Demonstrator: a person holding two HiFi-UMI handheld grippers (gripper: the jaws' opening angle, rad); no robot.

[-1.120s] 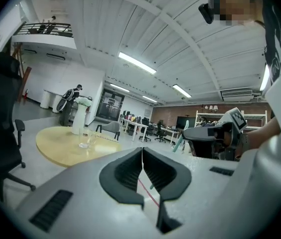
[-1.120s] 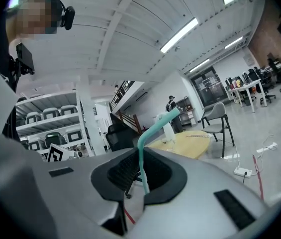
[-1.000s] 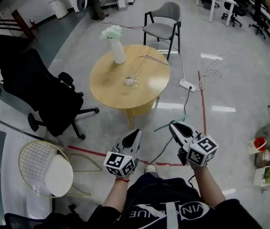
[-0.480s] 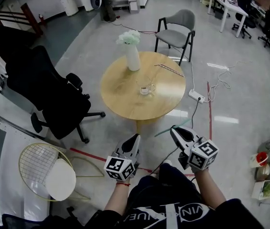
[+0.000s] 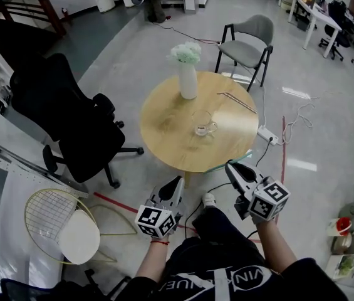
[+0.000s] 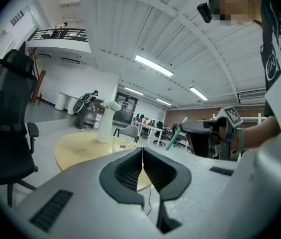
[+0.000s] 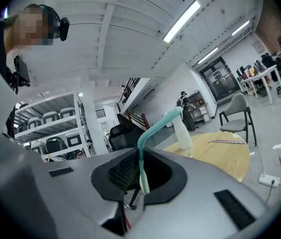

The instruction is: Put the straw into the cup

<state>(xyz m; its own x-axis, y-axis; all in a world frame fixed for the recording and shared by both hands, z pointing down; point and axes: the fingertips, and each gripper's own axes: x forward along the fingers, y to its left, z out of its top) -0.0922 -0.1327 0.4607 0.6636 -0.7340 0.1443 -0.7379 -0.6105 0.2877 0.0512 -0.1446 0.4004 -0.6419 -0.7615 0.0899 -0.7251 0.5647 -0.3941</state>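
Right jaws: closed on the lower end of a teal bendy straw (image 7: 154, 129), pinching it. The straw rises from between them and bends at its top toward the table.
Right gripper (image 5: 230, 165): you hold it low in front of your body, tips pointing at the near rim of the table.
Left jaws: pressed together, with nothing between them.
Left gripper (image 5: 177, 182): you hold it to the left of the right one, level with it, over the floor short of the table.
Straw, location: in your right gripper, well apart from the cup, off the table's near edge.
Cup (image 5: 202, 123): clear glass with a handle, upright near the middle of the table top.
Table (image 5: 164, 127): round, light wood.
Vase (image 5: 188, 80): white, holding white flowers, upright on the far side of the table, beyond the cup.
Thin sticks (image 5: 237, 101): lying flat on the table's far right part; you cannot tell from here what they are.
Grey chair (image 5: 249, 37): beyond the table.
Black office chair (image 5: 70, 121): left of the table.
Power strip (image 5: 267, 135): on the floor just right of the table.
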